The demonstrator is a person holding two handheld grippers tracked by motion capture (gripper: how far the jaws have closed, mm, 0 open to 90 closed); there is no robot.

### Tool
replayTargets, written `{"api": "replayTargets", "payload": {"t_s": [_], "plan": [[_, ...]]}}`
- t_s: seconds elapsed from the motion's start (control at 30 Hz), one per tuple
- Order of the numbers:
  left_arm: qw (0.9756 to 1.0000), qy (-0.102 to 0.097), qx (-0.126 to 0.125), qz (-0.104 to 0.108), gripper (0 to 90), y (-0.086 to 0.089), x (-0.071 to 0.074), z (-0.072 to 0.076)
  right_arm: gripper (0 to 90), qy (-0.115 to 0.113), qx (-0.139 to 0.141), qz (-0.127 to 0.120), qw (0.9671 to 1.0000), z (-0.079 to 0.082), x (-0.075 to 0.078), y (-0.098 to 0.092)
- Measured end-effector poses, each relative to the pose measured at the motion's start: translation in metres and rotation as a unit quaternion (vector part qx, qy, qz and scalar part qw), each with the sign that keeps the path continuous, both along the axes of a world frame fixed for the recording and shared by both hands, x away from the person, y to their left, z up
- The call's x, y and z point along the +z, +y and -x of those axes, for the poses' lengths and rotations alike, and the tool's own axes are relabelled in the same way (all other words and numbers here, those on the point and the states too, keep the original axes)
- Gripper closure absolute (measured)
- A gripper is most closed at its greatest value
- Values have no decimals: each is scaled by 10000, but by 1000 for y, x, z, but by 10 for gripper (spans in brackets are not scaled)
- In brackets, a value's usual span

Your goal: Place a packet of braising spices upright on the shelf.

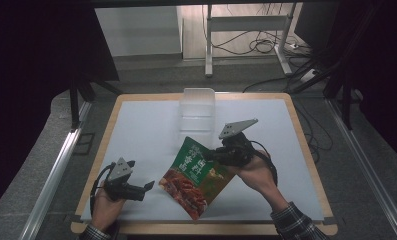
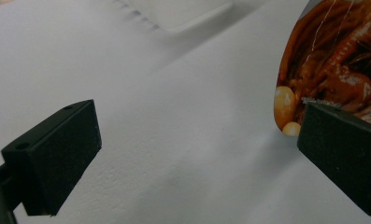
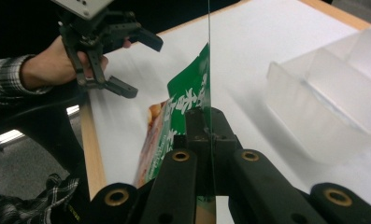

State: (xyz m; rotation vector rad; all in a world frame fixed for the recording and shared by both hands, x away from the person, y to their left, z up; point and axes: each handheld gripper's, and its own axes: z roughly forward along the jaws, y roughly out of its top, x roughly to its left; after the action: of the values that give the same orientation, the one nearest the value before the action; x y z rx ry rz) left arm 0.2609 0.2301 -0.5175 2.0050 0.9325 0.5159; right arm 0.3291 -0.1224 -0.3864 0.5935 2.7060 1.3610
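Note:
A food packet [image 1: 196, 177], green at the top with a red-brown picture below, hangs tilted over the white sheet's front middle. My right gripper [image 1: 213, 156] is shut on its upper right edge. In the right gripper view the jaws [image 3: 206, 126] are pressed together on the thin edge of the packet [image 3: 188, 102]. My left gripper [image 1: 141, 175] rests low at the front left, open with nothing between its fingers. In the left gripper view the gripper [image 2: 197, 149] has its jaws spread wide, and the packet's lower corner [image 2: 332, 60] shows beyond the right one. The left gripper [image 3: 139, 63] is also in the right gripper view.
A clear plastic container [image 1: 198, 107] stands at the back middle of the white sheet [image 1: 151, 125], just beyond the packet; it is also in the right gripper view [image 3: 332, 93]. The sheet lies on a wooden board [image 1: 306, 145]. Cables and a stand's legs lie on the floor behind.

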Motion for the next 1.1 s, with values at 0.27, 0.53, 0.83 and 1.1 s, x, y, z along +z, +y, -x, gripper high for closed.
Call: {"api": "replayTargets", "payload": {"t_s": [0.27,0.53,0.83,1.1], "plan": [[10000,-6,1,26,0,0,0,0,894,-131,138,-31,9998,0,18,6],[10000,0,-3,35,0,0,0,0,894,-262,152,-46,9995,-4,32,8],[10000,-9,-3,74,0,1,1,0,894,-330,33,-71,9994,-14,39,4],[10000,-16,-15,54,0,1,1,0,894,-329,-126,-169,9992,-25,46,-2]]}}
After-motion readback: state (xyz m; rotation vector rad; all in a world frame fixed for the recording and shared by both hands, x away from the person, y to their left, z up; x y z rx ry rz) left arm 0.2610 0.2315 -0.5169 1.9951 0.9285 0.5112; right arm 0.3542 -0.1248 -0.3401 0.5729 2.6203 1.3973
